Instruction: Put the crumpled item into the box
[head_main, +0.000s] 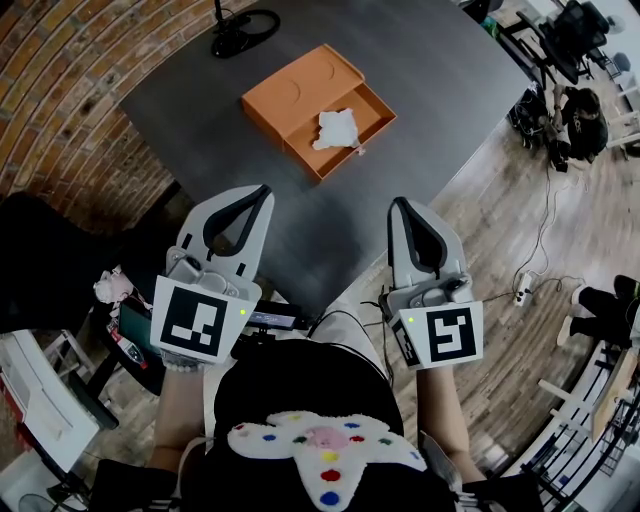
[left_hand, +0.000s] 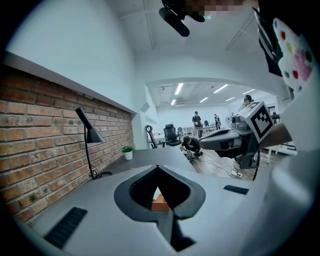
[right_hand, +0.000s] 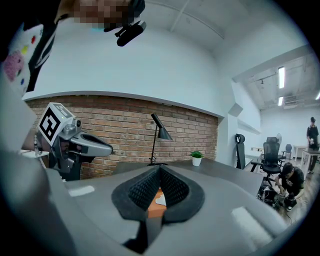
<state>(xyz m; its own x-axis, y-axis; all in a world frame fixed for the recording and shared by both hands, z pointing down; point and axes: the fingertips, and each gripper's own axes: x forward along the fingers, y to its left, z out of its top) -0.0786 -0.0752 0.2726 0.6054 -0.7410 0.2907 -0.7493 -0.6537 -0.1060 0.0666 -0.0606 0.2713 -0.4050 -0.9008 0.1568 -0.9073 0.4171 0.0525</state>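
While the left tool and right tool hover with jaws together and empty at the table's near edge, the crumpled paper lies inside the box, well ahead of them.

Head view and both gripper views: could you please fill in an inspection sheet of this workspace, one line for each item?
Surface: dark grey table.
Job's things: orange box lies open on the table; white crumpled item lies inside its tray.
Clutter: black desk lamp and small potted plant at the table's far end.
Grippers: left hand-held gripper and right hand-held gripper are both shut, empty and apart from the box.
Cables: power strip with cables on the floor at the right.
Surroundings: brick wall, wooden floor, a person crouching at the far right.
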